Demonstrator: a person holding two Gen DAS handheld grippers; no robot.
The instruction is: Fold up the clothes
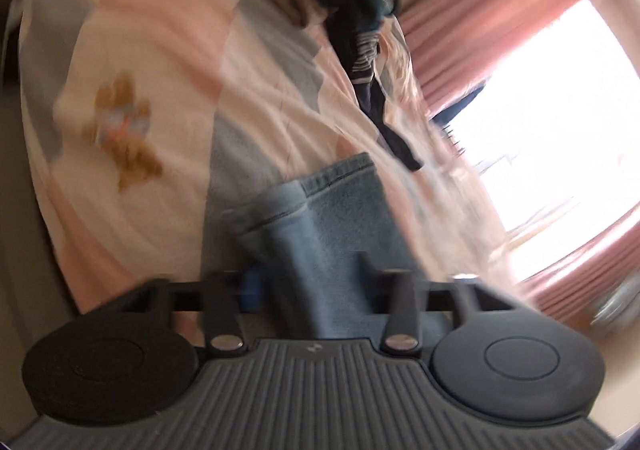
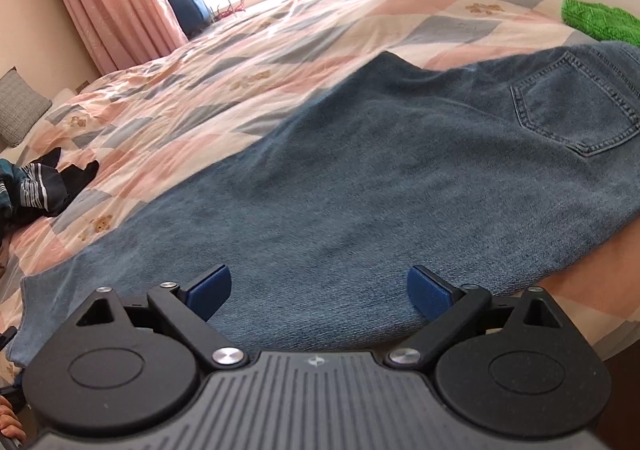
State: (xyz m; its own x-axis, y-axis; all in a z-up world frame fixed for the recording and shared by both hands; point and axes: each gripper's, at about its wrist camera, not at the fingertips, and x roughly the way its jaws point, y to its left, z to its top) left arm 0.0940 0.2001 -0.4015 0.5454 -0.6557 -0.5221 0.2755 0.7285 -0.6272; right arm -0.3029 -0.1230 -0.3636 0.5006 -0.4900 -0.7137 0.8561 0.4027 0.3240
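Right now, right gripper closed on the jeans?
No. The right gripper has its blue pads spread wide apart above the jeans, pinching no denim.

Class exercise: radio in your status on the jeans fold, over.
Left hand-held gripper shut on jeans hem. Right hand-held gripper open over denim. Jeans flat on quilt. Dark clothes pile clear.

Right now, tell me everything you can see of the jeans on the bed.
The jeans are blue denim, faded and soft-looking, spread mostly flat across the patchwork bedspread. A stitched back pocket faces up near the waist end. At the leg end, the hems show a double seam, and the left gripper is shut on that cloth. The right gripper hangs open over the denim near its near edge, pads not pressing it.
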